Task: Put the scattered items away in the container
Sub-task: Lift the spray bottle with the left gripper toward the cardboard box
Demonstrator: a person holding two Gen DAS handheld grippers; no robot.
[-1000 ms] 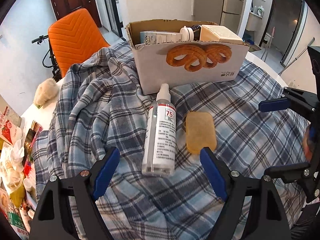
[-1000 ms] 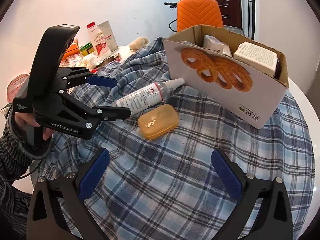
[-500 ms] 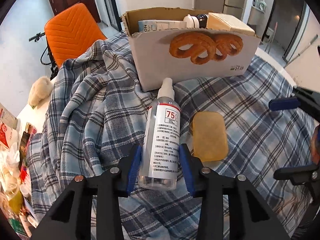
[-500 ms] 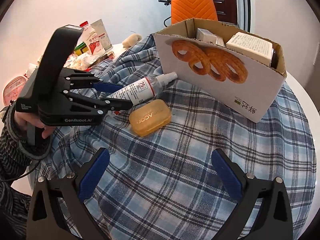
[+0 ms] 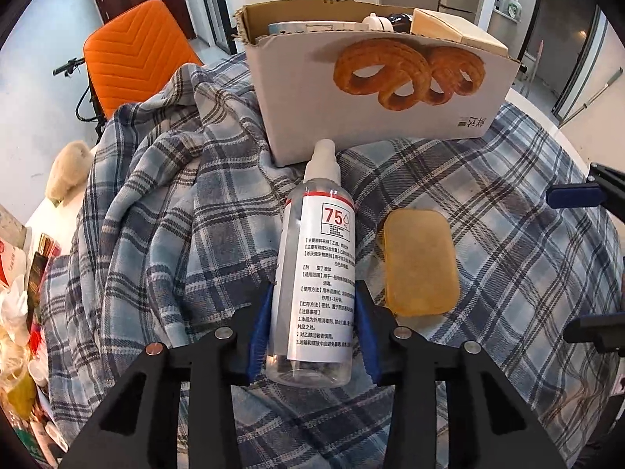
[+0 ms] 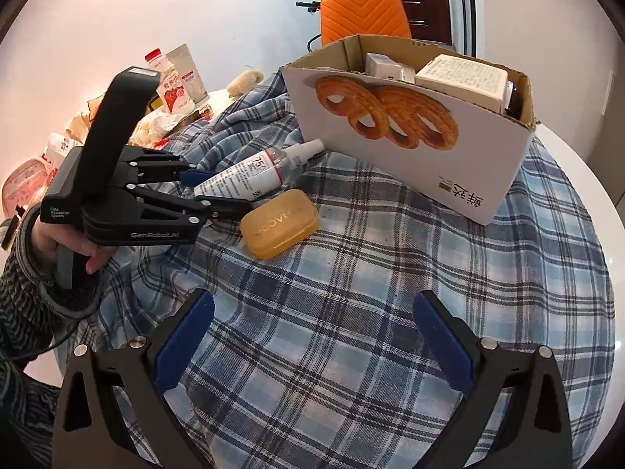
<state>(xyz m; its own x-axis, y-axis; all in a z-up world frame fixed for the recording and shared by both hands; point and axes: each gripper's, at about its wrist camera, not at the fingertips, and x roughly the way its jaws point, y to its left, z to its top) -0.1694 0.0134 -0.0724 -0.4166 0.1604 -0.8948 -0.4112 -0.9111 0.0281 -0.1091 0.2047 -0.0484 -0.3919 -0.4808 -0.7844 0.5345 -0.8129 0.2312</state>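
Note:
A clear spray bottle point(image 5: 318, 269) with a white label and red "75" lies on the plaid cloth, nozzle toward the cardboard box point(image 5: 429, 117). My left gripper point(image 5: 312, 318) is shut on the bottle's lower body, blue pads against both sides; this also shows in the right wrist view point(image 6: 218, 191), with the bottle point(image 6: 254, 172) between the fingers. An amber soap case point(image 5: 420, 260) lies just right of the bottle, also seen in the right wrist view point(image 6: 278, 223). My right gripper point(image 6: 312, 346) is open and empty above the cloth, nearer than the case. The box point(image 6: 449, 164) holds several packages.
A blue plaid cloth point(image 6: 351, 312) covers the round white table. An orange chair point(image 5: 133, 54) stands behind the table. Snack packets and bottles point(image 6: 172, 86) crowd the table's left edge. A fluffy beige item point(image 5: 68, 172) lies near the cloth's left side.
My left gripper moved forward over the spray bottle and closed from wide open onto its lower body. The right gripper stayed open, moving slightly closer.

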